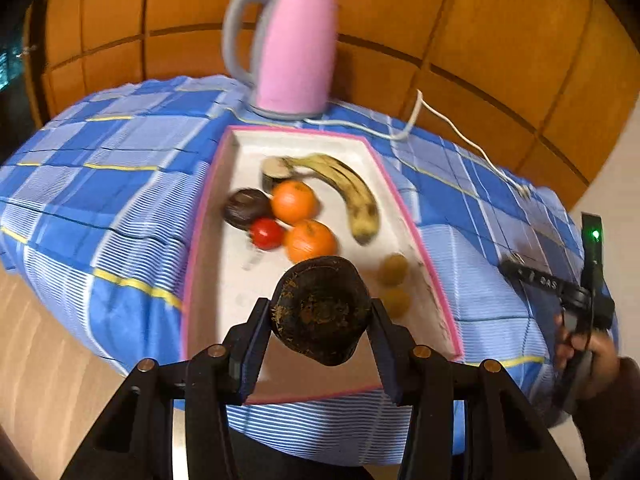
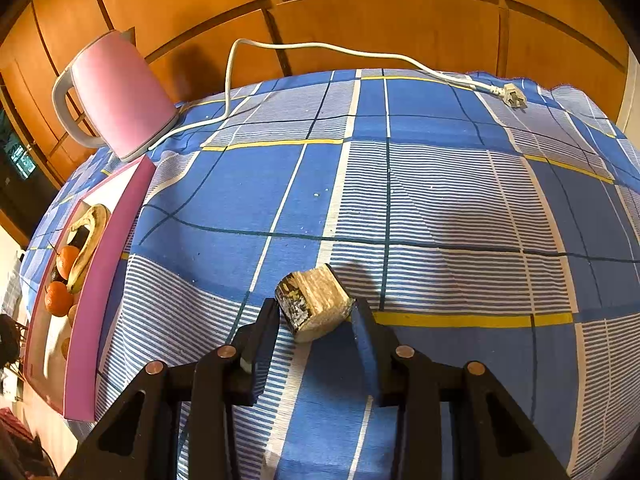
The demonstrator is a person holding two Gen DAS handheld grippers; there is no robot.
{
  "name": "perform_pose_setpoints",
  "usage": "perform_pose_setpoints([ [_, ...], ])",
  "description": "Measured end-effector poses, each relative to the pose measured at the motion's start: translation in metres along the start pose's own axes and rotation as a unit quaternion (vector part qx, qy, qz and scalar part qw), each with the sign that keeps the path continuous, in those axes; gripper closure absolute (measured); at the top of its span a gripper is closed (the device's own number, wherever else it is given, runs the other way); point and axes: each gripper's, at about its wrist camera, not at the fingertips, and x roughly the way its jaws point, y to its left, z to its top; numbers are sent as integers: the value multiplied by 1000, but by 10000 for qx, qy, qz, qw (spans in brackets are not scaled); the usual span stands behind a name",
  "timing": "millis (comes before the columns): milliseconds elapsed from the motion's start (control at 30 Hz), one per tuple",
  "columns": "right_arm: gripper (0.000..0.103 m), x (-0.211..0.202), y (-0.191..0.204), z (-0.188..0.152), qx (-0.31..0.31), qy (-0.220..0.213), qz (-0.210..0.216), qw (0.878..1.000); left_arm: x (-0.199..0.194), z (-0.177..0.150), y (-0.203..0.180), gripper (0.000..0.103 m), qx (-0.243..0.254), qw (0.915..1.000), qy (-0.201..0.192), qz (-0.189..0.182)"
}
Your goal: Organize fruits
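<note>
My left gripper [image 1: 320,320] is shut on a dark, blackened fruit [image 1: 322,312] and holds it above the near end of the pink-rimmed white tray [image 1: 208,208]. In the tray lie a spotted banana [image 1: 348,192], two oranges [image 1: 294,202], a red fruit [image 1: 266,234], a dark round fruit [image 1: 246,208] and two small brown fruits [image 1: 394,270]. My right gripper [image 2: 316,316] holds a pale cut chunk with a dark peel [image 2: 314,306] between its fingers, low over the blue checked cloth [image 2: 440,200], right of the tray [image 2: 108,272].
A pink electric kettle [image 1: 294,46] stands behind the tray; it also shows in the right wrist view [image 2: 120,96]. Its white cord [image 2: 320,48] runs across the far cloth to a plug [image 2: 514,96]. Wooden panels stand behind the table. The right gripper and hand show at the left view's edge [image 1: 580,308].
</note>
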Motion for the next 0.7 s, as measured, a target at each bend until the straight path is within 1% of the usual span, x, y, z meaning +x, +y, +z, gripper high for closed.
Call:
perform_pose_setpoints([
  [67, 65, 0, 0, 0, 3, 1, 5, 10000, 6, 2, 0, 55, -61, 9998, 132, -108],
  [267, 65, 1, 0, 0, -5, 20, 6, 10000, 16, 15, 8, 55, -151, 9997, 89, 155],
  [400, 65, 1, 0, 1, -19, 43, -10, 10000, 23, 14, 11, 54, -68, 9996, 124, 256],
  [467, 65, 1, 2, 0, -46, 28, -52, 10000, 28, 11, 11, 54, 39, 9991, 149, 397],
  [600, 66, 2, 3, 1, -110, 58, -103, 9999, 38, 11, 17, 54, 39, 9987, 201, 467],
  [700, 66, 2, 4, 1, -124, 51, -156, 9998, 44, 12, 20, 54, 96, 9987, 147, 479],
])
